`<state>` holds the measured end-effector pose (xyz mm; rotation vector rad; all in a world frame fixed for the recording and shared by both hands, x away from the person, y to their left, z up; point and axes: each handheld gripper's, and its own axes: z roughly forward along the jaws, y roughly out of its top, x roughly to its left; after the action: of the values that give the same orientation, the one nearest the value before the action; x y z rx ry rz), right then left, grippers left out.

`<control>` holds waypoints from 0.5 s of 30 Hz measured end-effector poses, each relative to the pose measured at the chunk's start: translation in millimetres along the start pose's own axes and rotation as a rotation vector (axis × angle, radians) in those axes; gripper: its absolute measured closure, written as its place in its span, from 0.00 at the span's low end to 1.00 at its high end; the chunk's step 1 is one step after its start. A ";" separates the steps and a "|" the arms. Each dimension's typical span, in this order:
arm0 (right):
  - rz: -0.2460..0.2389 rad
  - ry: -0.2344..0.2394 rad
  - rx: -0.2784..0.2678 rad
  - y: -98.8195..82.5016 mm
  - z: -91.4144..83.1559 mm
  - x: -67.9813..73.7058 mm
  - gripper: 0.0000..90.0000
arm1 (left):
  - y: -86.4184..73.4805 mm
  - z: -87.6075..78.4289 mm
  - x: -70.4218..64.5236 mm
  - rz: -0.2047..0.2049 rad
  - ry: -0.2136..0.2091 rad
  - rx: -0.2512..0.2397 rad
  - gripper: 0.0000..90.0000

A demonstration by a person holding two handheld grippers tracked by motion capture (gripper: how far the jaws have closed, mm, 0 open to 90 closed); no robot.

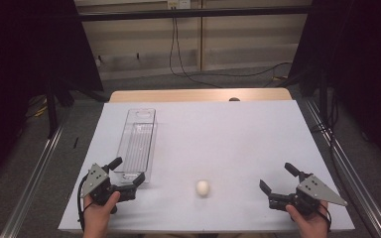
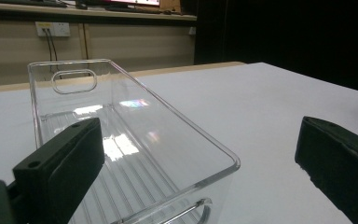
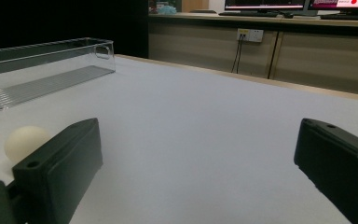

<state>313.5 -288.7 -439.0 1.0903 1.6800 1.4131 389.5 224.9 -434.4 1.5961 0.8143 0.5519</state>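
Note:
A small cream-white egg-like ball [image 1: 203,188] lies on the white table near the front, between my two grippers; the right gripper view has it as the ball [image 3: 24,140] just behind the left jaw. A long clear plastic bin [image 1: 138,144] with cut-out handles stands empty on the left half. My left gripper [image 1: 127,171] rests at the bin's near end, jaws wide apart and holding nothing; its own view shows the bin [image 2: 121,140] right in front. My right gripper [image 1: 279,177] rests at the front right, open and empty, right of the ball.
The white tabletop [image 1: 228,134] lies on a wooden board whose far edge [image 1: 198,94] shows. Metal rails run along both sides of the table. Dark curtains hang left and right; cables trail on the floor behind.

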 end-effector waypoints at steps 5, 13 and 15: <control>0.008 -0.004 0.003 0.4 -0.3 0.9 0.01 | 0.7 1.0 -2.4 -0.003 -0.012 0.002 0.02; -0.001 0.000 -0.006 0.9 -0.2 0.8 0.01 | 2.7 3.2 -1.9 -0.011 -0.013 -0.009 0.02; 0.002 0.001 -0.007 1.0 -0.3 0.8 0.01 | 2.8 3.3 -2.0 -0.011 -0.011 -0.008 0.02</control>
<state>313.1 -288.0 -438.0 1.0883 1.6734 1.4198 391.2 221.0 -432.1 1.5853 0.8110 0.5370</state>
